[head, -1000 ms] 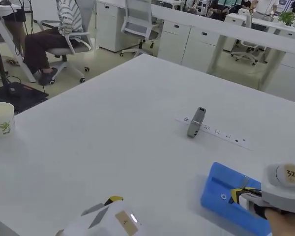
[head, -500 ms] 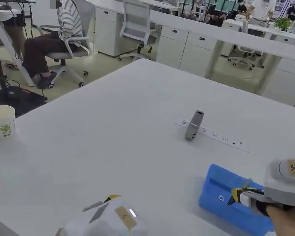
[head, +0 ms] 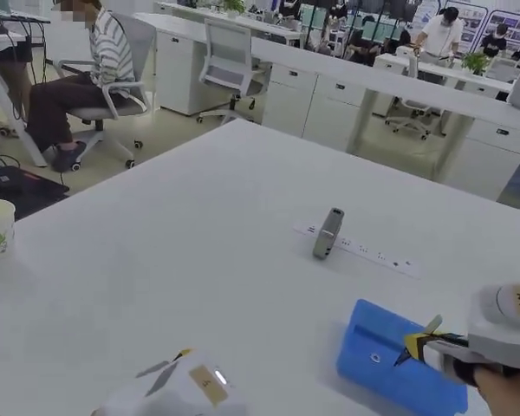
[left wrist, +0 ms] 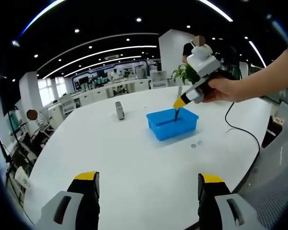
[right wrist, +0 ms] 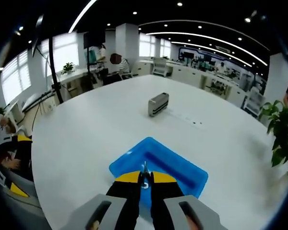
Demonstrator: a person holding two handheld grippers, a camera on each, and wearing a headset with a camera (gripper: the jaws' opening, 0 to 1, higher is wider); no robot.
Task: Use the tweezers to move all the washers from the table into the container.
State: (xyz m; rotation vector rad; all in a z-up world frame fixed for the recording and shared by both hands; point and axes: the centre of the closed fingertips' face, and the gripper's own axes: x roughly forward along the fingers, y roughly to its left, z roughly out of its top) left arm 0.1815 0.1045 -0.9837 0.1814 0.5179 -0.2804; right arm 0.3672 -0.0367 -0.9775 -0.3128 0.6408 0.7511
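Washers [left wrist: 200,142] tiny specks beside container [left wrist: 168,133], right gripper [right wrist: 145,179] pinching tweezers [right wrist: 145,167], left gripper [left wrist: 149,178] spread.

— Container [head: 390,368]?
— Blue, shallow, rectangular, open on top. Flat on the table, directly under the right gripper [head: 413,347].
— Tweezers [left wrist: 176,113]?
— Slim and dark. Pinched between the right gripper's closed jaws, tip pointing down into the container.
— Washers [left wrist: 193,144]?
— Two small rings, flat on the table just beside the container, on its side toward the left gripper [left wrist: 146,184]. Third washer [head: 375,357] on the container's floor, near the tweezers' tip.
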